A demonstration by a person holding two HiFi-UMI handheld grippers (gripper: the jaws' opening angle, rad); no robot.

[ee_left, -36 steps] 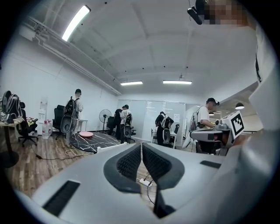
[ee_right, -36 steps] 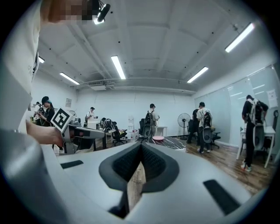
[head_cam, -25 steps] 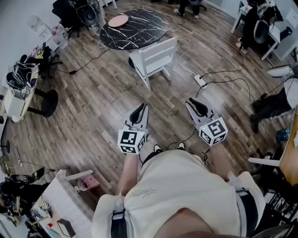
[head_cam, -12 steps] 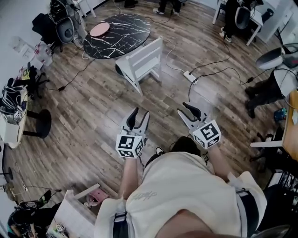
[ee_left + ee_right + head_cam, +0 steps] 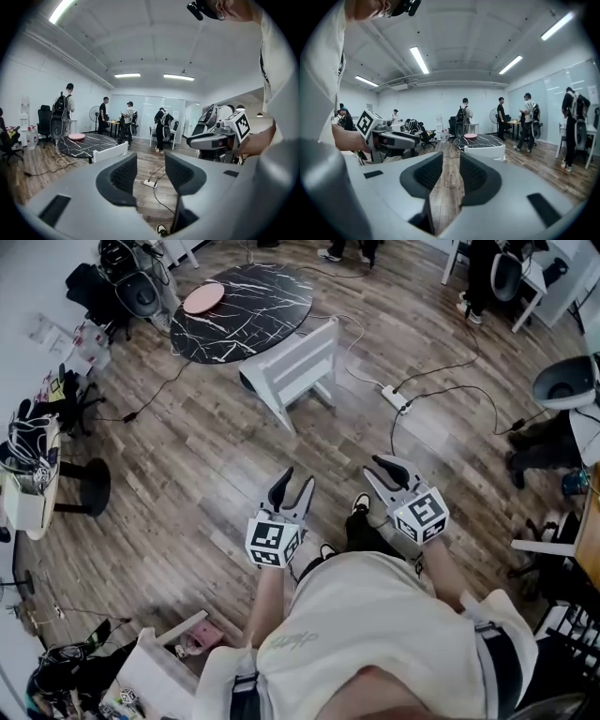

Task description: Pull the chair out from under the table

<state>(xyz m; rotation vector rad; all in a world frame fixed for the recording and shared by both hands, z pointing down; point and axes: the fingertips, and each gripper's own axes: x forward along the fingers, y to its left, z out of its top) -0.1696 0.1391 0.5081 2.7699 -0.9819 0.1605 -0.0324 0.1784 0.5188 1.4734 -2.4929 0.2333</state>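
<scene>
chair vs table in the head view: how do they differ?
Colour: the chair is plain white; the table is black with white veins.
Shape: the chair is boxy with a slatted back; the table has a round top.
Load: the table carries a pink plate; nothing shows on the chair.
Shared: both stand on the wood floor, the chair at the table's edge.

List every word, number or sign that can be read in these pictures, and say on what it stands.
No text can be read.
Shirt: faint print, too blurred to read.
Marker cubes: black-and-white square patterns only, no letters or numbers.
</scene>
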